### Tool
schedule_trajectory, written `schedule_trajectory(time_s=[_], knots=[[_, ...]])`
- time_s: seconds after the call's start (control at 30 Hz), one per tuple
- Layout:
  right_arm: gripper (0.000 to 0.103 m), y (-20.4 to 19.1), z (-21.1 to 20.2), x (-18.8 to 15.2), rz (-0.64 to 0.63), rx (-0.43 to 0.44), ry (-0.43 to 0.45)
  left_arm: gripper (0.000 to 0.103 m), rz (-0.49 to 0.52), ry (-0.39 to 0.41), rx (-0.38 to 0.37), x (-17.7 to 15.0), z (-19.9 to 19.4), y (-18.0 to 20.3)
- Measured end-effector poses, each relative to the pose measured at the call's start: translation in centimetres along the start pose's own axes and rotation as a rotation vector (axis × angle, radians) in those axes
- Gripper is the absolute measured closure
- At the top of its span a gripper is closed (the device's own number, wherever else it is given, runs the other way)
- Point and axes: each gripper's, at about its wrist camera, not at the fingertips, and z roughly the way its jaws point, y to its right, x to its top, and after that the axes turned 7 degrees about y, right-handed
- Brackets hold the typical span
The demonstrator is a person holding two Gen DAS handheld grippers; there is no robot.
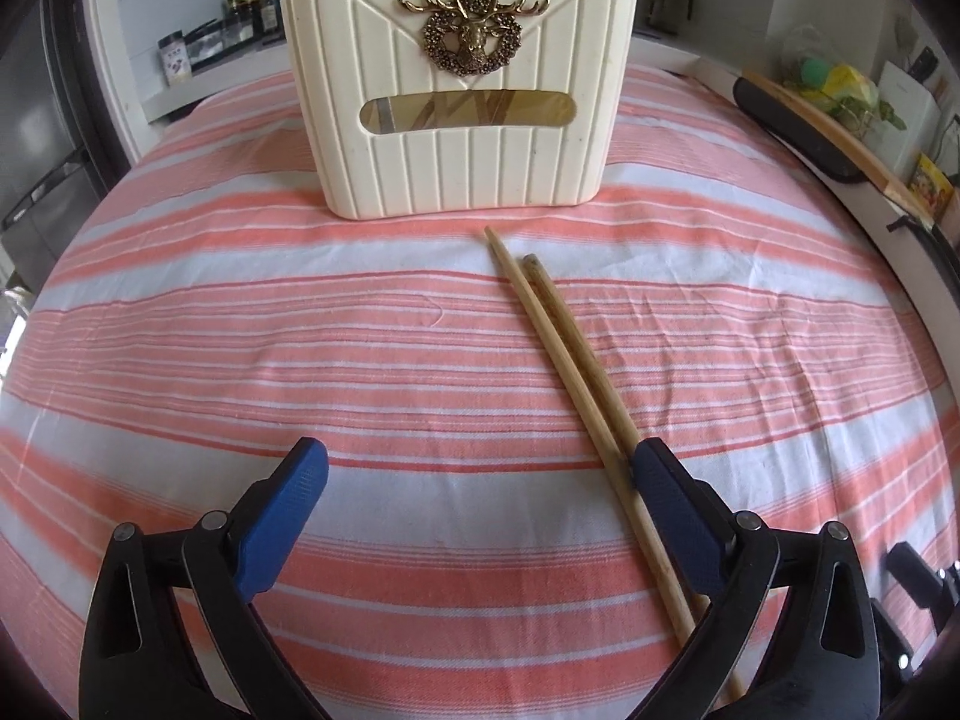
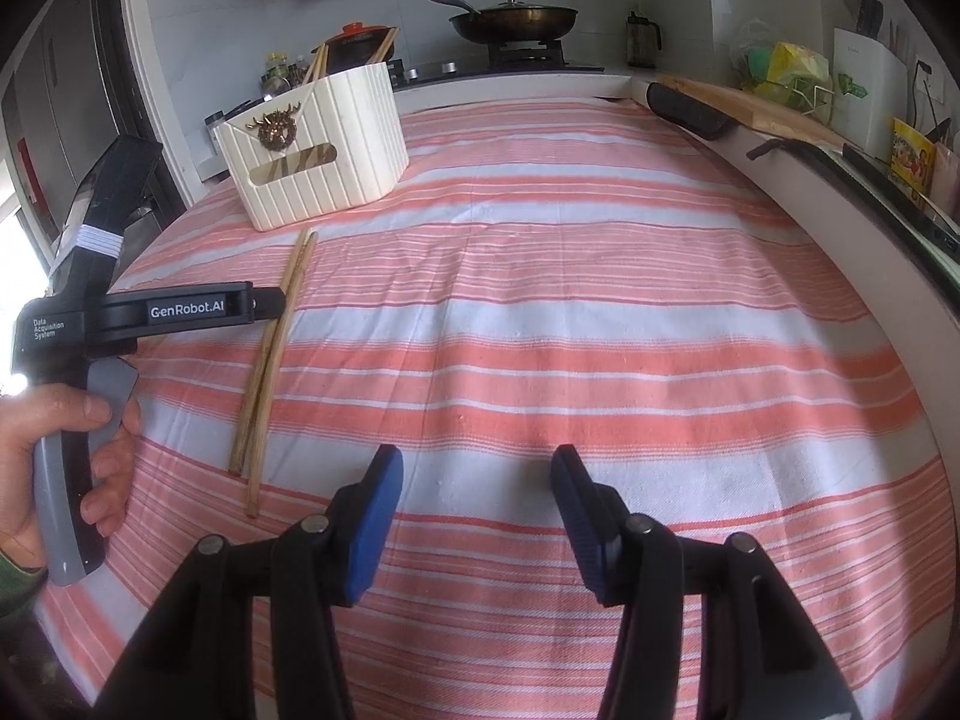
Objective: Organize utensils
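Gaping wide, left claw [image 1: 480,468] beside chopsticks [image 1: 564,360] on striped cloth [image 1: 300,360], right claw [image 2: 477,468] half-open, empty.

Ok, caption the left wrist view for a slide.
Open left gripper over two chopsticks lying before a cream holder.

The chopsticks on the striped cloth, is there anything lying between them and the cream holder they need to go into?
Nothing visible does. The chopsticks lie on bare tablecloth, their far tips a short way in front of the holder, with only cloth between. The open left gripper sits over their near part, one finger right beside them.
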Motion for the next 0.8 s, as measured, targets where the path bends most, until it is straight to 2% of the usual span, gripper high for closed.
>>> schedule_trajectory(time_s=[0.03, 0.2, 0.3, 0.37, 0.4, 0.47, 0.5, 0.73, 0.8], knots=[[0.05, 0.0, 0.0, 0.0, 0.001, 0.0, 0.0, 0.008, 0.008, -0.008, 0.01, -0.1, 0.2, -0.1], [0.051, 0.1, -0.1, 0.0, 0.009, -0.001, 0.002, 0.009, 0.029, -0.002, 0.007, -0.3, 0.2, -0.4], [0.051, 0.0, 0.0, 0.0, 0.004, -0.005, 0.001, 0.023, 0.057, -0.002, -0.012, -0.5, -0.3, -0.5], [0.051, 0.0, 0.0, 0.0, 0.006, -0.004, 0.001, 0.046, 0.097, 0.005, -0.031, -0.9, -1.1, -0.5], [0.051, 0.0, -0.1, -0.1, 0.007, -0.002, 0.002, 0.054, 0.114, 0.008, -0.04, -1.2, -1.5, -0.5], [0.051, 0.1, -0.1, -0.1, 0.009, -0.001, 0.002, 0.087, 0.146, 0.012, -0.052, -1.6, -2.2, -0.8], [0.051, 0.1, -0.1, -0.1, 0.008, -0.001, 0.002, 0.091, 0.161, 0.013, -0.055, -1.9, -2.5, -0.9], [0.051, 0.0, -0.6, 0.1, 0.03, 0.005, 0.01, 0.098, 0.182, -0.012, -0.08, -3.8, -4.5, -4.7], [0.05, -1.1, -1.2, 0.6, 0.034, 0.072, 0.003, 0.097, 0.183, -0.022, -0.09, -4.4, -5.2, -6.2]])
